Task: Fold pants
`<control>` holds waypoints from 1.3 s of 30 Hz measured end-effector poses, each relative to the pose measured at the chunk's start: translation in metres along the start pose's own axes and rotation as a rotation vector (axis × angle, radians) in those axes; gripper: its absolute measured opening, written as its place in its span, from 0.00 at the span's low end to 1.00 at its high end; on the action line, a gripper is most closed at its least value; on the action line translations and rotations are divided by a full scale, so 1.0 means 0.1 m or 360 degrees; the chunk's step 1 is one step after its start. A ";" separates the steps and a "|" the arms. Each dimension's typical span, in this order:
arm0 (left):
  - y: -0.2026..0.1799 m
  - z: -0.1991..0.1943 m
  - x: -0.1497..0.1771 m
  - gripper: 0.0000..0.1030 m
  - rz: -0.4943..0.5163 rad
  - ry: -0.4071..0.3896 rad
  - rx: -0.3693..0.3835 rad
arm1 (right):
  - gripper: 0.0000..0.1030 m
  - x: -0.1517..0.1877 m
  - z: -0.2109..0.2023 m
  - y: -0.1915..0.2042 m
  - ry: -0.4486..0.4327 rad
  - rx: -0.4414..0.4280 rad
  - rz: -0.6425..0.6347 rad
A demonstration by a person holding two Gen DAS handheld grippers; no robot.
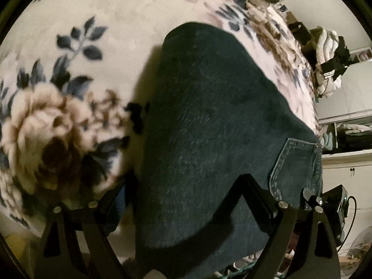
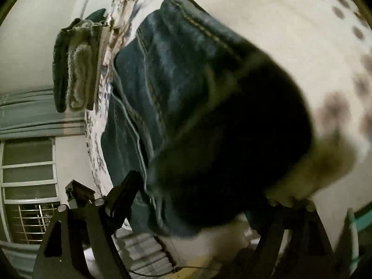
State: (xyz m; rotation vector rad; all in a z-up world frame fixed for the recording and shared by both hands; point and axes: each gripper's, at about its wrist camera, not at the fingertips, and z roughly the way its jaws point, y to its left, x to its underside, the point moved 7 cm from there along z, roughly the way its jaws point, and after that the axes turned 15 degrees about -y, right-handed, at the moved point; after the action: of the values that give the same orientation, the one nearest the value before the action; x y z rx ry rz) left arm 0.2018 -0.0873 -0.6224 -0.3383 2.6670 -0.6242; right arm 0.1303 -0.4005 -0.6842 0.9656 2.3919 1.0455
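The jeans (image 1: 209, 116) lie on a plush floral blanket (image 1: 58, 116) spread over what looks like a bed, dark denim doubled into a long slab with a back pocket (image 1: 295, 169) showing at the near right edge. The left gripper (image 1: 186, 186) hangs above the near end of them with its jaws spread wide and nothing pinched between; the cloth simply runs beneath. I take it as hovering there to steady or to choose a new hold.

The right gripper (image 2: 204, 200) is also wide, its fingers standing apart on either side of a thick blurred fold of denim (the blur makes it hard to say whether a pad brushes the cloth, but I see no clamp on it). A stitched seam (image 2: 202, 28) runs along the far side of that bundle. My guess is that this fold is being laid down, with the jeans partway folded.

Around us: a stack of folded fabrics (image 2: 74, 67) at the far end of the bed, a barred window (image 2: 30, 186) with grey curtains, and white shelving (image 1: 348, 125) piled with clothes on the right side of the room.
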 end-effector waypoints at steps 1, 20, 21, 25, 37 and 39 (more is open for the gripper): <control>0.01 -0.01 0.00 0.89 -0.0010 -0.0007 0.0008 | 0.82 -0.03 -0.01 0.06 -0.0030 -0.0046 0.0020; -0.30 -0.74 -0.23 0.19 0.0026 -0.0254 0.0165 | 0.39 -0.02 -0.15 0.62 -0.0104 -0.0010 -0.0091; -0.35 -0.83 -0.27 0.19 0.0032 -0.0262 0.0164 | 0.39 -0.03 -0.19 0.69 -0.0100 -0.0013 -0.0098; -0.58 -1.18 -0.48 0.19 0.0085 -0.0286 0.0165 | 0.39 -0.07 -0.41 1.10 -0.0082 -0.0054 -0.0130; -1.08 -2.08 -2.29 0.19 0.0121 -0.0518 0.0200 | 0.39 -0.87 -0.64 3.06 -0.0192 -0.0245 -0.0278; -1.13 -2.08 -2.73 0.19 0.0119 -0.0553 0.0225 | 0.39 -1.13 -0.49 3.45 -0.0227 -0.0279 -0.0287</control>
State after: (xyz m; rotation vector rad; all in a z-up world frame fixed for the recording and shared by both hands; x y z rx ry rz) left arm 0.3778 -0.0220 -0.3131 -0.2771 2.2806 -0.6597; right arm 0.3368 -0.3348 -0.3886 0.7238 2.1841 1.0608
